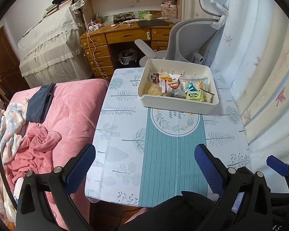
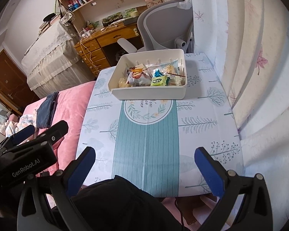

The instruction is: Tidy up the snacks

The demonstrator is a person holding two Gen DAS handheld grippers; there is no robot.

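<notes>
The snacks [image 1: 175, 88] lie heaped inside a white rectangular bin [image 1: 163, 101] at the far end of a small table [image 1: 113, 138]. Visible in the heap: a green packet [image 1: 194, 95] at the near right, a blue foil piece [image 1: 191, 86] behind it, a clear bag [image 1: 186, 80] toward the back, a brown-edged packet [image 1: 209, 95] against the right wall, and pale yellowish pieces [image 1: 154, 90] at the near left. Small upright tabs stand along the bin's far inner wall. The bin partly covers a round leaf-wreath emblem [image 1: 175, 123] printed on the tablecloth's teal striped centre band [image 1: 169, 163].

The left gripper [image 1: 144, 165] hangs above the near end of the table, its blue-padded fingers [image 1: 208, 169] spread wide with nothing between them. The right gripper [image 2: 144, 165] hangs alongside at the same end, its jaws likewise spread wide and empty. Both are well apart from the bin.

A pink bed cover [image 1: 71, 111] lies to the left of the table, with a dark blue folded item [image 1: 40, 104] on it. A grey office chair [image 1: 194, 38] and a wooden desk [image 1: 125, 34] stand beyond the bin; a pale curtain [image 1: 260, 57] hangs to the right.
</notes>
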